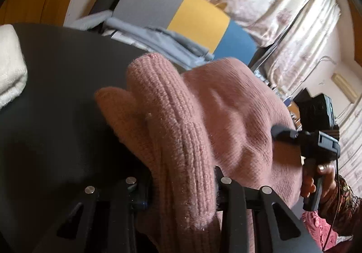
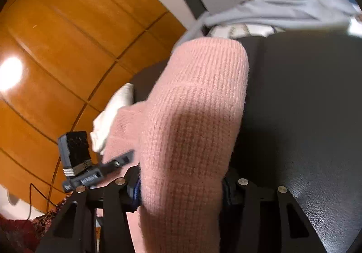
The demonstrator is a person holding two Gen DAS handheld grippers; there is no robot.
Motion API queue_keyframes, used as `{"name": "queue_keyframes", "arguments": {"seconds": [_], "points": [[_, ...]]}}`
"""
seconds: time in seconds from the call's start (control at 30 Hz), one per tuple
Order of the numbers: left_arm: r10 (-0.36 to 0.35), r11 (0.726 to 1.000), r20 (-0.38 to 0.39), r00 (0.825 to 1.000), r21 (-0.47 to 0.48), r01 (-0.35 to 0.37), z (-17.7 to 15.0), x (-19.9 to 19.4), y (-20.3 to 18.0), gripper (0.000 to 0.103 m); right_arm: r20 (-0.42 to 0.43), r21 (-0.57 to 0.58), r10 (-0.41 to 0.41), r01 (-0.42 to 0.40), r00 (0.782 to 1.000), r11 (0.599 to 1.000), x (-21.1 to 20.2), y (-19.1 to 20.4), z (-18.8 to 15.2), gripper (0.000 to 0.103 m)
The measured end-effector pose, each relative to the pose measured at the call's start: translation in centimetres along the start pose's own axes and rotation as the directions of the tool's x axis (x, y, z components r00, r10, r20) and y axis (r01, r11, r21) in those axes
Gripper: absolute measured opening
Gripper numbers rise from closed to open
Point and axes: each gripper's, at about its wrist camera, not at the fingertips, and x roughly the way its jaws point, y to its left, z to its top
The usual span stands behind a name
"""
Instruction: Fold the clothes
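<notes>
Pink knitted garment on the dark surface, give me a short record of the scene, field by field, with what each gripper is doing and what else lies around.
garment: pink knitted garment, bunched, part of it raised off the surface
left gripper: shut on a thick ribbed fold of the garment
right gripper: shut on another ribbed fold
surface: dark leather-like top
other clothes: white knit piece at the surface's edge; grey-blue clothes heaped behind
background: wooden panels, pale curtain
</notes>
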Motion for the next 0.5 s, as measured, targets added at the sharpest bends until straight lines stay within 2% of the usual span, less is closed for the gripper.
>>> {"name": "queue_keyframes", "arguments": {"seconds": [0.13,0.27,0.37,0.5], "points": [[-0.012,1.000,0.068,0.998,-0.005,0.013,0.4,-1.8,-1.2,0.033,-0.016,-0.106,0.030,-0.032,0.999,0.994,0.3,4.8,1.8,0.052],[0.001,0.998,0.165,0.986,-0.056,0.008,1.5,-5.7,-0.2,0.033,-0.044,-0.235,0.062,-0.071,0.997,0.969,1.5,9.9,3.8,0.052],[0.035,0.994,0.246,0.969,-0.111,-0.008,3.0,-9.5,1.7,0.033,-0.062,-0.295,0.101,-0.115,0.993,0.948,3.6,13.7,6.1,0.052],[0.130,0.984,0.334,0.933,-0.156,-0.081,5.8,-15.4,5.4,0.033,-0.100,-0.337,0.171,-0.195,0.980,0.921,7.7,17.9,10.2,0.051]]}}
